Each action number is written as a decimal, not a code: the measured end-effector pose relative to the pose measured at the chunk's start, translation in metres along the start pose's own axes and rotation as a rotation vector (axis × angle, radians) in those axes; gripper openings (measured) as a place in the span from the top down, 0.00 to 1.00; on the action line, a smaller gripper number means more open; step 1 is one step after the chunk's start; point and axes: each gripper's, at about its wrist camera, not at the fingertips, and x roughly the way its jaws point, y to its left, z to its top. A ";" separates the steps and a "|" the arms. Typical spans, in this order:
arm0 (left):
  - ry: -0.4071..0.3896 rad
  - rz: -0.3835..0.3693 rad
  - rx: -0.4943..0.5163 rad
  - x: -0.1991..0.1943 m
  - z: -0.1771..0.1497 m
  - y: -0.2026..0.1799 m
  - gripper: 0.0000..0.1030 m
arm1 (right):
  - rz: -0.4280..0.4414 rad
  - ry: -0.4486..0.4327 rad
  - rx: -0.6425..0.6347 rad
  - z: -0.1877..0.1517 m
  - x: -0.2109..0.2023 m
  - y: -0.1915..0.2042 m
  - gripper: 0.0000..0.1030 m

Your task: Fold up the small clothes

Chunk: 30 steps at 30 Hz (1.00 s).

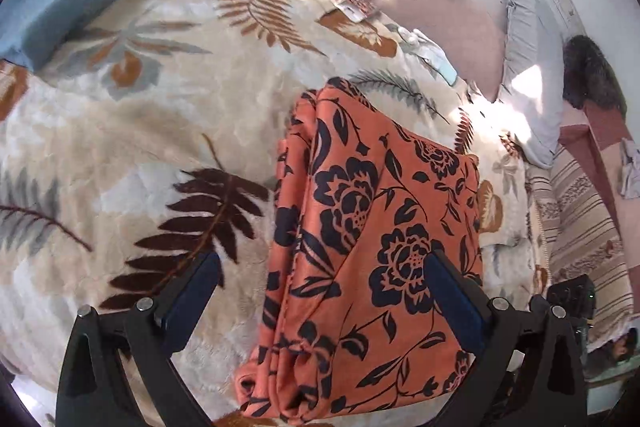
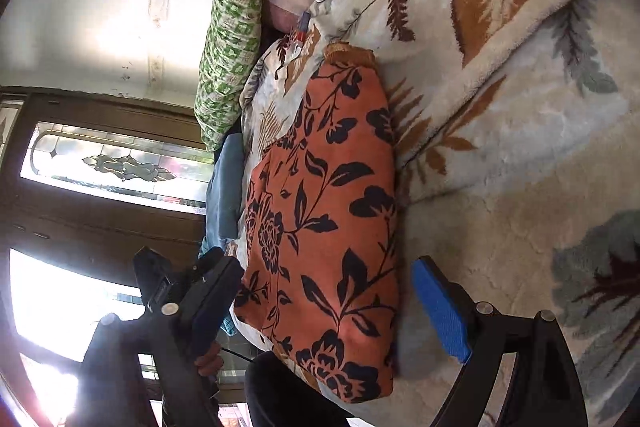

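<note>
Both grippers, left (image 1: pixel 320 277) and right (image 2: pixel 326 281), are hovering with jaws spread wide and gripping nothing over the folded orange cloth (image 1: pixel 372 227), which is lying on the blanket (image 1: pixel 152 131) near its pillow-side edge, seemingly ready for tidying.

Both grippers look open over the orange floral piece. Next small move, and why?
Probably lift both away: the orange floral garment already lies folded on the leaf-print blanket, and left gripper and right gripper are open, gripping nothing.
</note>
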 end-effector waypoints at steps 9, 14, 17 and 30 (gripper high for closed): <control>0.099 -0.169 -0.085 0.039 -0.001 0.016 0.04 | -0.015 0.088 0.035 0.022 0.050 -0.013 0.12; 0.114 -0.134 -0.045 0.046 -0.001 0.014 0.51 | -0.036 0.153 0.001 0.023 0.074 0.000 0.12; 0.113 -0.119 -0.042 0.043 -0.001 0.013 0.66 | -0.109 0.163 -0.076 0.020 0.084 0.015 0.30; -0.116 -0.042 0.270 -0.035 -0.022 -0.104 0.72 | -0.132 -0.037 -0.285 0.018 -0.024 0.081 0.61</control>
